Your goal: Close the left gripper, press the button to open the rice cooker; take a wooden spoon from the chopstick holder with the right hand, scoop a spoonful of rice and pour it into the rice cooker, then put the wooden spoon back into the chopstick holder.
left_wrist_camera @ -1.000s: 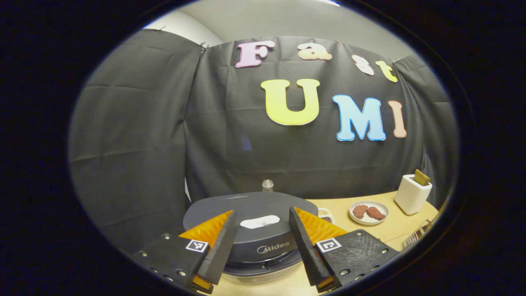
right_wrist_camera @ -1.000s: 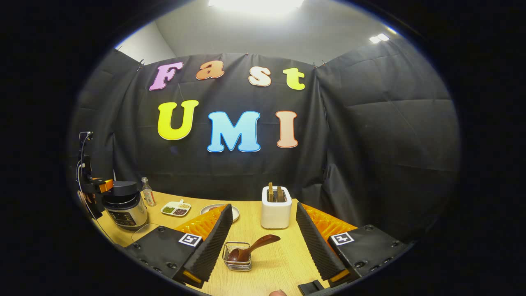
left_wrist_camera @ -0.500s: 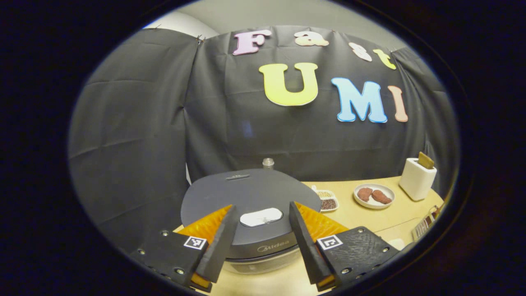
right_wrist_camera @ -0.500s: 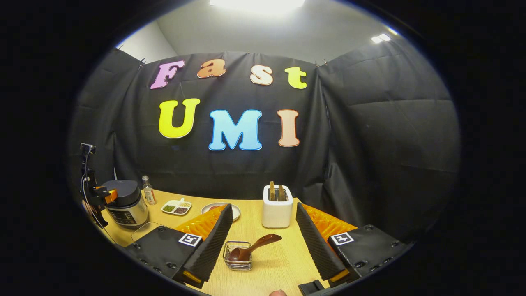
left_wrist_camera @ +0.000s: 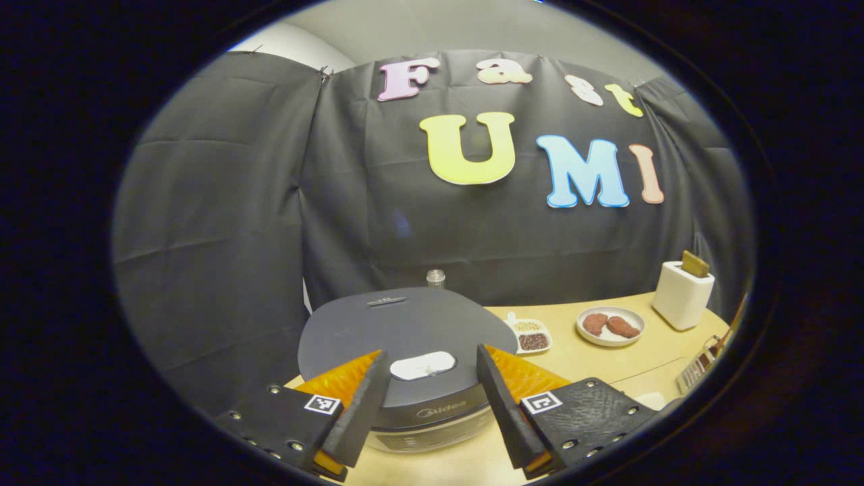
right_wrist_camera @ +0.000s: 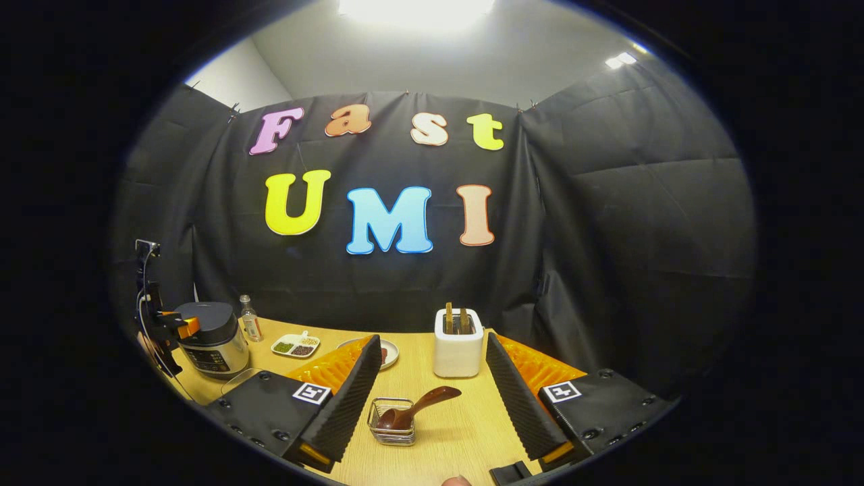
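Left gripper view puts the rice cooker point(left_wrist_camera: 405, 337) straight ahead, its dark round lid down and the pale oval button point(left_wrist_camera: 423, 366) sitting near the lid's front edge. The left gripper point(left_wrist_camera: 427, 405) hangs in front of the cooker with its fingers spread wide apart, the button showing in the gap between them; neither finger touches the lid as far as can be told. A small bottle point(left_wrist_camera: 436, 277) peeks up behind the cooker. To the cooker's right on the wooden table point(left_wrist_camera: 648, 364) lie a divided dish of beans point(left_wrist_camera: 530, 335), then a round plate with two brown pieces point(left_wrist_camera: 610, 326), then a white toaster point(left_wrist_camera: 682, 295) farther right.

Right gripper view shows the cooker point(right_wrist_camera: 210, 337) far off to the left, with the left gripper point(right_wrist_camera: 177, 325) just beside its lid. Well to the cooker's right, and nearer the camera, stands the wire chopstick holder point(right_wrist_camera: 391, 422), with the wooden spoon point(right_wrist_camera: 417, 407) lying in it, bowl down inside and handle slanting up over the rim to the right. The right gripper point(right_wrist_camera: 435, 398) is open, its two fingers set wide on either side of the holder and clear of the spoon. Beyond the holder stands the toaster point(right_wrist_camera: 458, 343).
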The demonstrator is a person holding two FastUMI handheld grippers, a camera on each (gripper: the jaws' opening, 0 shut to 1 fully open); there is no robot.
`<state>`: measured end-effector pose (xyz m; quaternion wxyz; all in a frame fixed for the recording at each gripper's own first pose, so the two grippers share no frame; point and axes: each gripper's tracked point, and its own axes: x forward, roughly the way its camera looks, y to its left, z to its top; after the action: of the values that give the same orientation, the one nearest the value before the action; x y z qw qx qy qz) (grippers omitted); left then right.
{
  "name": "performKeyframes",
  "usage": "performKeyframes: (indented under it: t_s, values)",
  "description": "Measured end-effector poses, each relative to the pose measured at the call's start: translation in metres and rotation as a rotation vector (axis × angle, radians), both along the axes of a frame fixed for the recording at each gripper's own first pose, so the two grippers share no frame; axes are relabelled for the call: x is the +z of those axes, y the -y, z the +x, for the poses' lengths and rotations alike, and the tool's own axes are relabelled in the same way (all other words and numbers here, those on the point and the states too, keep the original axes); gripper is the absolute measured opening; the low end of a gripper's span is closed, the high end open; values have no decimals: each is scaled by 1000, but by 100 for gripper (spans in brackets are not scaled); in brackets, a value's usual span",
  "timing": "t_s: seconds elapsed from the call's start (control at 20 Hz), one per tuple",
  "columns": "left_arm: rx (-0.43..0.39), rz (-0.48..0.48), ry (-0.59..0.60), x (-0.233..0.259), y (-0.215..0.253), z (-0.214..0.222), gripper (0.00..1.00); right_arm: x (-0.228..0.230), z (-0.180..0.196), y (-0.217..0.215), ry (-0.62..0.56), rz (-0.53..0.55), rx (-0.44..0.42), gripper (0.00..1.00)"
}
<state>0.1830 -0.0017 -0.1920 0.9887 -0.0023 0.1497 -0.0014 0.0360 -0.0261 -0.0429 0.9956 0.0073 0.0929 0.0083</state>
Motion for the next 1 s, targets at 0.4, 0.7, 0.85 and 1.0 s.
performKeyframes:
  t_s: [0.4,0.7,0.85,1.0]
  values:
    - [-64,19,202,148,62,-77,82,18,-4,8,87,3,83,98]
    - [-136,-32,290,218,94,-149,82,37,-14,-13,148,39,135,98]
    - [-140,-33,315,231,89,-167,82,43,-26,-23,166,34,124,98]
    - [-148,-21,334,241,77,-179,82,51,-42,-39,179,65,121,98]
